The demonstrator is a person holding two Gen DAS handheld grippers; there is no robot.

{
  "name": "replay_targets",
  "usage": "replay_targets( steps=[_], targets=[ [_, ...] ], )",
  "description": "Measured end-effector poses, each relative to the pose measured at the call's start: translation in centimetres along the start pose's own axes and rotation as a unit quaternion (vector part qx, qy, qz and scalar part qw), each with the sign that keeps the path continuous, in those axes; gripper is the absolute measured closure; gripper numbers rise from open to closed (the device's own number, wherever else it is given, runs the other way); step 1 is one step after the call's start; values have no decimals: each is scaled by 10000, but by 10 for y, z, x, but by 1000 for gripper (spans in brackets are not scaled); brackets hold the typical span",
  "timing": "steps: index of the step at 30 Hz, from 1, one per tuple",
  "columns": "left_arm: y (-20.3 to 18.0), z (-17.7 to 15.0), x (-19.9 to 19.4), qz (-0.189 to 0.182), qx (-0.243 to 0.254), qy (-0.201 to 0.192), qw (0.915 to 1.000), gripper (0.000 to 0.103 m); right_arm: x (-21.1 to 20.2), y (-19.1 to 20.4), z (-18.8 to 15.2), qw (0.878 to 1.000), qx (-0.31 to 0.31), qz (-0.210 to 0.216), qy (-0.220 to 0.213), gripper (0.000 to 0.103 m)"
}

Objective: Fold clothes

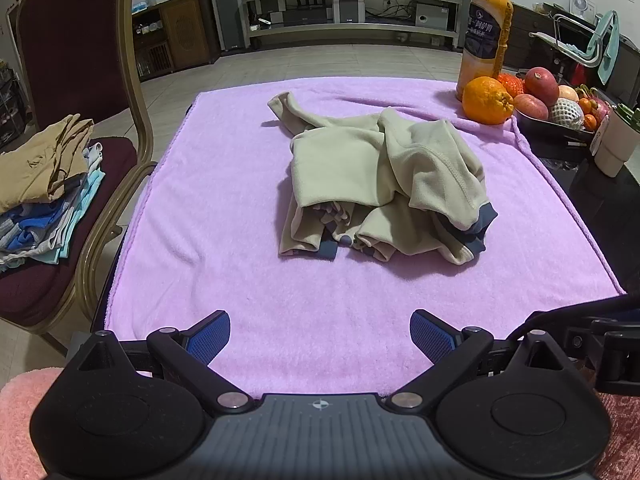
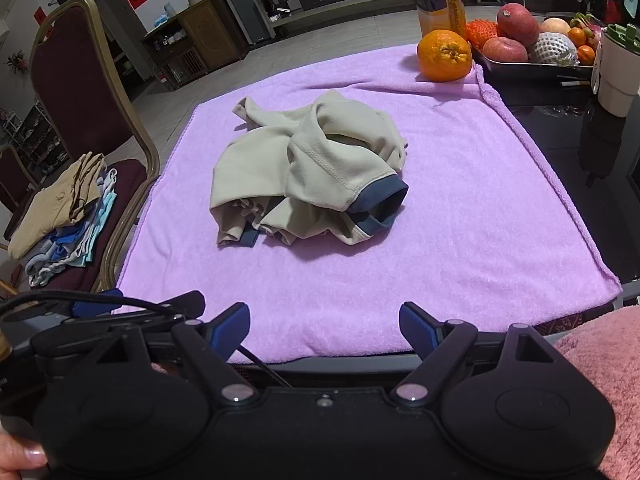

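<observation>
A crumpled beige garment (image 1: pixel 380 176) (image 2: pixel 304 172) with dark blue cuffs lies in a heap in the middle of a lilac towel (image 1: pixel 240 280) (image 2: pixel 460 240) spread over the table. My left gripper (image 1: pixel 320 336) hovers over the towel's near edge, open, its blue pads wide apart with nothing between them. My right gripper (image 2: pixel 324 328) is also open and empty at the near edge, well short of the garment. In the right wrist view part of the left gripper shows at the lower left.
A stack of folded clothes (image 1: pixel 44 184) (image 2: pixel 64 216) rests on a maroon chair (image 1: pixel 80 64) at the left. At the far right stand an orange (image 1: pixel 487 100) (image 2: pixel 444 55), a juice bottle (image 1: pixel 485 28), a fruit tray (image 1: pixel 552 128) (image 2: pixel 532 66) and a white cup (image 1: pixel 616 140) (image 2: pixel 616 76).
</observation>
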State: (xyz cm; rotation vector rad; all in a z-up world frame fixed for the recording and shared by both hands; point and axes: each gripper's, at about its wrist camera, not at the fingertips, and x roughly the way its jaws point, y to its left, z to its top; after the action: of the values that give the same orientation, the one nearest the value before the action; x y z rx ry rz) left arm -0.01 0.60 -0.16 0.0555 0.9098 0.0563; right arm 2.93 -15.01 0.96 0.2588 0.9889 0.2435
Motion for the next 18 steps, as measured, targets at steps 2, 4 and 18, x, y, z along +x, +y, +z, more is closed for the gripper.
replay_targets(
  steps=[2,4,18],
  targets=[
    [0,0,0,0,-5,5,10000,5,0,0,0,10000,1,-2,-1,21],
    [0,-1,0,3,-9,12,10000,5,0,0,0,10000,4,-1,-1,21],
    [19,9,0,133,-110,17,9998,4,-7,0,14,9998,-18,-23,-219,21]
  ],
)
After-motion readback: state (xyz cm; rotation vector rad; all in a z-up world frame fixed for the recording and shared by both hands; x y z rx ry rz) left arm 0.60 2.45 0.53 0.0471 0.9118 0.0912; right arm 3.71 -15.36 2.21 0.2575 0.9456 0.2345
